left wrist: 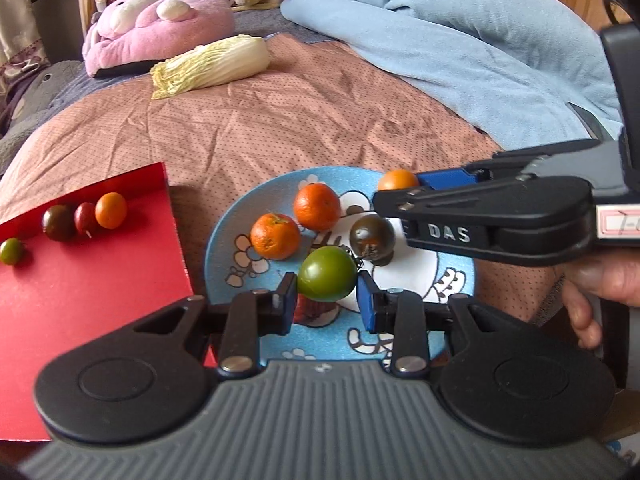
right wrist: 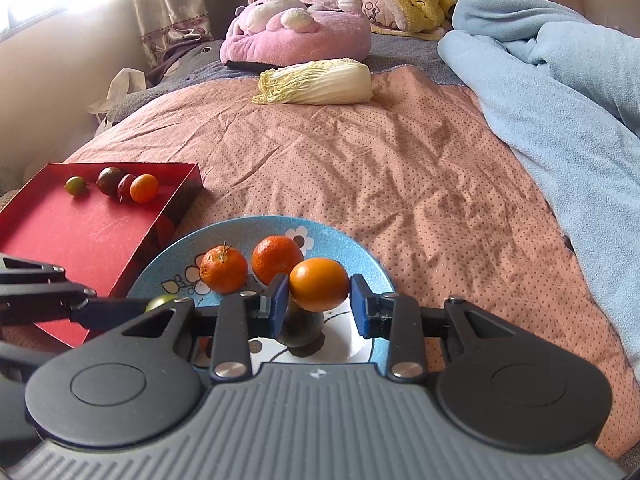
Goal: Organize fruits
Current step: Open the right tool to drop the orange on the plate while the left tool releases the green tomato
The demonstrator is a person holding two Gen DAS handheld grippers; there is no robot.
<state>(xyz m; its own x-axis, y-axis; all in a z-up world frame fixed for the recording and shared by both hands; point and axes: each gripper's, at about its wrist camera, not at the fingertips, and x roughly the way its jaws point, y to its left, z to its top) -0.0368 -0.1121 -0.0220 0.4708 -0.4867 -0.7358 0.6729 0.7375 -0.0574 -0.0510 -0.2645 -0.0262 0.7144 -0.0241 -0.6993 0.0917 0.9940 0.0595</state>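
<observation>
Looking down my left gripper (left wrist: 326, 300), I see its jaws apart around the green tomato (left wrist: 327, 273): the left pad seems to touch the skin, while a sliver of gap shows at the blue right pad, so I judge it bracketed, not clamped. My right gripper (right wrist: 319, 302) likewise stands open around the small orange fruit (right wrist: 319, 283), with daylight on its right side. Both fruits are nearly round, so no long axis constrains the closing. Outward from the left tongs, the red tray (left wrist: 100, 304) lies directly to the left, just beside the blue plate (left wrist: 224, 248), with four small fruits already lined along its far edge. My left hand is the nearer one to it; the right would have to cross over.
</observation>
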